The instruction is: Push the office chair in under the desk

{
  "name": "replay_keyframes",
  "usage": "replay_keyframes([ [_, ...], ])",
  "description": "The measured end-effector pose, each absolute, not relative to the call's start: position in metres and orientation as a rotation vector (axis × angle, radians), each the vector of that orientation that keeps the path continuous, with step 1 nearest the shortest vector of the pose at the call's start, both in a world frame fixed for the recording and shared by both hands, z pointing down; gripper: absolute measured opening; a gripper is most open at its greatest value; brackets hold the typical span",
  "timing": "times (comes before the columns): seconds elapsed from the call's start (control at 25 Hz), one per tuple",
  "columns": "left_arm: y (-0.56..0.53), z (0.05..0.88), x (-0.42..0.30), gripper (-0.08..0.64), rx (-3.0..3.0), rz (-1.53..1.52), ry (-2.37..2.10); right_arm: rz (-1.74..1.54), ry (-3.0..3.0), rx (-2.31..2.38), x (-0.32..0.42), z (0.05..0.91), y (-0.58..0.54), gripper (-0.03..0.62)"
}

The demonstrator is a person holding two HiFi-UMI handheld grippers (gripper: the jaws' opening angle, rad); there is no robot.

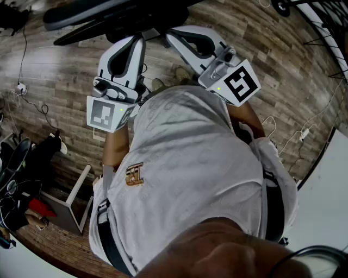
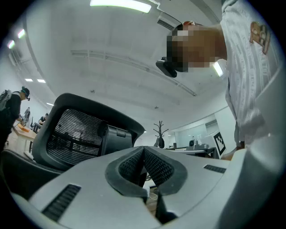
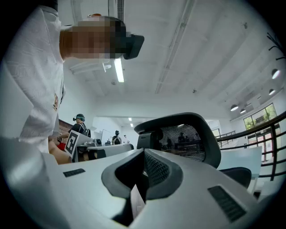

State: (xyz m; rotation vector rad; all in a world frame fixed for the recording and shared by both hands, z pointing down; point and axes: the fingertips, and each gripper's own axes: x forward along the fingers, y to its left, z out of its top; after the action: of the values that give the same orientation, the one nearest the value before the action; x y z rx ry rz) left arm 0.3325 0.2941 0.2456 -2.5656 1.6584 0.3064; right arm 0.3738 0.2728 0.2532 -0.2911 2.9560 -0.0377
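Head view: the left tool (image 1: pixel 136 43) and right tool (image 1: pixel 179 38) are held out at chest height, pointing at the chair (image 1: pixel 92 13). The chair stands just ahead on the floor (image 1: pixel 65 65), apparently untouched.

Left gripper view: the jaws are pressed together on nothing, with the chair's mesh back (image 2: pixel 76 134) beyond them.

Right gripper view: the jaws are likewise together and empty, facing the same back.

This looks like the approach. Next, both tools must meet the back and push it forward. I cannot pick out the counter.
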Motion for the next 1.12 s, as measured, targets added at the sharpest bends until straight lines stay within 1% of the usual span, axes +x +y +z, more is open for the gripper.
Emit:
replay_keyframes([
  [0.24, 0.292, 0.242, 0.331, 0.018, -2.560, 0.337, 1.653, -0.027, 2.959, -0.286, 0.372, 0.253, 0.272, 0.034],
  [0.6, 0.295, 0.238, 0.323, 0.018, -2.519, 0.236, 1.621, 0.057, 2.991, -0.272, 0.367, 0.250, 0.272, 0.035],
  [0.8, 0.298, 0.251, 0.304, 0.026, -2.356, -0.128, 1.653, 0.332, 3.121, -0.315, 0.364, 0.263, 0.269, 0.037],
  [0.92, 0.301, 0.257, 0.287, 0.113, -2.214, -0.389, 1.600, 0.593, 3.241, -0.320, 0.364, 0.280, 0.264, 0.043],
  [0.96, 0.300, 0.260, 0.282, 0.130, -2.161, -0.483, 1.568, 0.686, 3.273, -0.317, 0.364, 0.285, 0.261, 0.070],
  [1.0, 0.299, 0.264, 0.278, 0.147, -2.106, -0.578, 1.533, 0.778, 3.300, -0.313, 0.363, 0.290, 0.258, 0.133],
  [1.04, 0.297, 0.269, 0.274, 0.167, -2.051, -0.673, 1.497, 0.867, 3.318, -0.310, 0.363, 0.294, 0.255, 0.173],
  [1.12, 0.291, 0.280, 0.268, 0.202, -1.955, -0.836, 1.428, 1.048, 3.331, -0.321, 0.362, 0.300, 0.247, 0.194],
])
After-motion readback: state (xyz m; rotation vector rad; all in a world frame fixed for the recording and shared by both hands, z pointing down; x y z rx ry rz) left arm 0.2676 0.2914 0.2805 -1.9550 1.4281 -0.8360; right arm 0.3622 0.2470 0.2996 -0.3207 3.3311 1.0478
